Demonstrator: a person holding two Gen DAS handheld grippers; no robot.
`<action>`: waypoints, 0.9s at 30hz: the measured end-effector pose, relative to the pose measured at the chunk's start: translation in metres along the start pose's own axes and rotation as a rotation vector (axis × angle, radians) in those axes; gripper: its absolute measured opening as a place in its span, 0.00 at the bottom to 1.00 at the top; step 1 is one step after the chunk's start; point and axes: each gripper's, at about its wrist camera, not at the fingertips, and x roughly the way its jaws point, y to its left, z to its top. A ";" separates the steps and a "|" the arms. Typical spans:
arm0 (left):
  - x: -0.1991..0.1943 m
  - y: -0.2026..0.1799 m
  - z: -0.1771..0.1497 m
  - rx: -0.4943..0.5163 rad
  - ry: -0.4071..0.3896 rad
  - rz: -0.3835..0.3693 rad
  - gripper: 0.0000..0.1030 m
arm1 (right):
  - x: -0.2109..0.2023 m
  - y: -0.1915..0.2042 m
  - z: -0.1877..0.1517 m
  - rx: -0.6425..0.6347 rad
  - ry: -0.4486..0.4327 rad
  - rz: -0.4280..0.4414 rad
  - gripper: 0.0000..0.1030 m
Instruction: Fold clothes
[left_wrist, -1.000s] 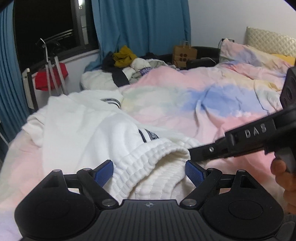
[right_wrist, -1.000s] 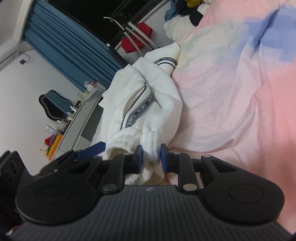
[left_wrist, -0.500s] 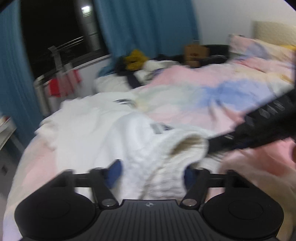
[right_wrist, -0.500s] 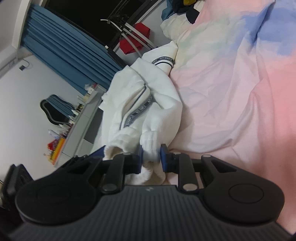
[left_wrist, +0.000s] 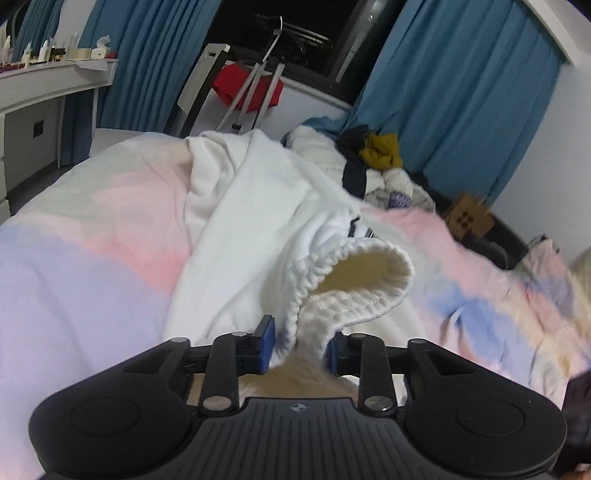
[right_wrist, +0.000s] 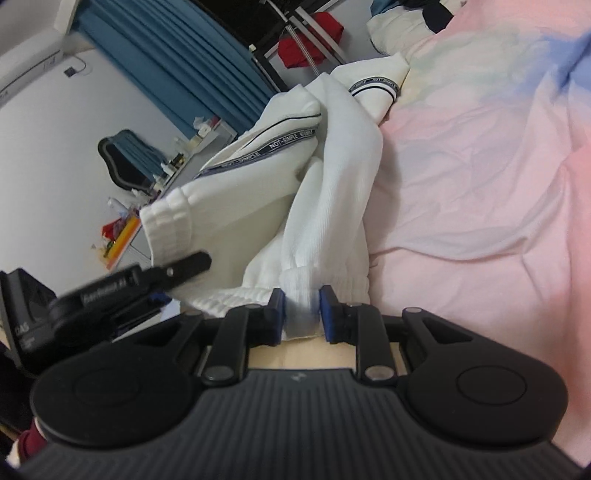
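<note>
1. Both grippers had a bite on the same white garment (left_wrist: 236, 229), looked like sweatpants with a navy stripe. The left gripper (left_wrist: 297, 341) was clamped on the ribbed waistband (left_wrist: 354, 291), which gaped open just past its fingers. The right gripper (right_wrist: 299, 312) was pinched shut on the same ribbed band a bit further along.
2. The key relation: the pants ran straight away from both grippers, long axis pointing toward the far edge of the bed (right_wrist: 480, 177), waistband at the near end and a striped cuff (right_wrist: 376, 86) at the far end. So any fold would've turned on that near-to-far line.
3. The two grippers were close together, the left one showing just left of the right in the right wrist view (right_wrist: 122, 291). Neither was clearly nearer the cuff end; both sat at the waist.
4. The pants lay bunched and twisted on the pastel duvet, legs overlapping, not flat. Honestly couldn't tell from these fisheye shots if it was already folded once or just crumpled.
5. Other stuff: a clothes pile (left_wrist: 376, 162) further up the bed, well apart, a drying rack (left_wrist: 251, 88) with something red by the window, and a paper bag (left_wrist: 469, 218). Nothing sat between the grippers and the far end, duvet to the right was open.
</note>
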 end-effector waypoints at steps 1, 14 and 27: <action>0.000 -0.001 -0.001 0.008 -0.006 0.006 0.36 | 0.002 -0.001 0.000 -0.001 0.005 -0.004 0.22; 0.025 -0.053 -0.014 0.277 -0.031 0.057 0.62 | -0.004 -0.005 0.005 0.004 -0.008 -0.019 0.22; 0.002 -0.048 -0.038 0.671 0.068 0.167 0.78 | -0.018 -0.044 0.019 0.194 -0.125 -0.072 0.20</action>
